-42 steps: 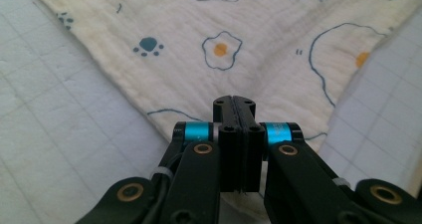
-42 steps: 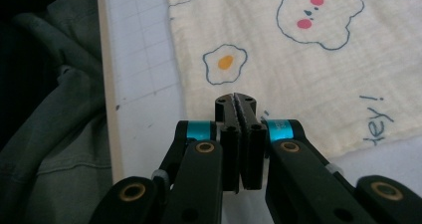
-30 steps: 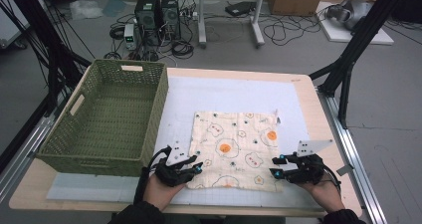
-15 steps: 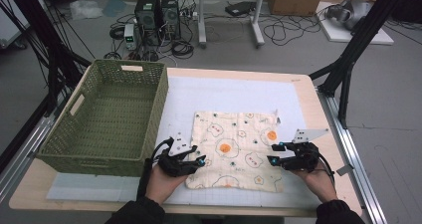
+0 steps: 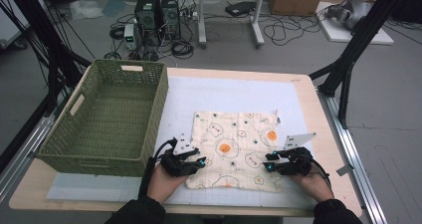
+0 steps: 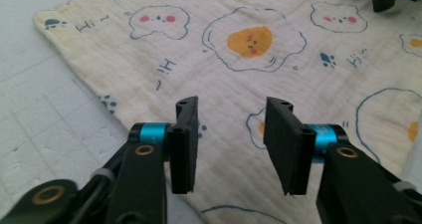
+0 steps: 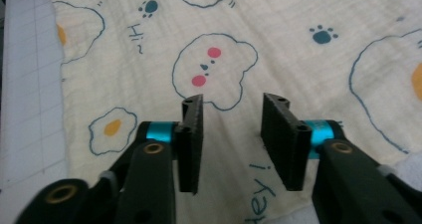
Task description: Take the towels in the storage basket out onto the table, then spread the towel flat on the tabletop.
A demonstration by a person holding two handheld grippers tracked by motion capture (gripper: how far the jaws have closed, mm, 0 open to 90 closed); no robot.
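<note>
Both grippers sit at the near edge of the table [image 5: 308,92], each held in a hand. Left gripper [image 5: 201,162] jaws spread wide with nothing between them, hovering over the near-left corner of the printed cloth [image 5: 239,147]; in the left gripper view the cloth [image 6: 239,74] lies directly under and ahead of the jaws, its left edge just beside them. Right gripper [image 5: 268,167] also wide open, empty, over the near-right part of the cloth; in the right gripper view a bear print sits just past the jaw tips. Cloth lies flat and spread on the white grid mat [image 5: 224,92], between the 2 grippers, roughly square so no clear long axis, edges about parallel to the table. Green woven basket [image 5: 84,129] stands left of the cloth, near the left gripper, apart from the cloth. Nothing lies on the cloth. Beyond the table: computer towers [image 5: 157,10] and cables on the floor.
</note>
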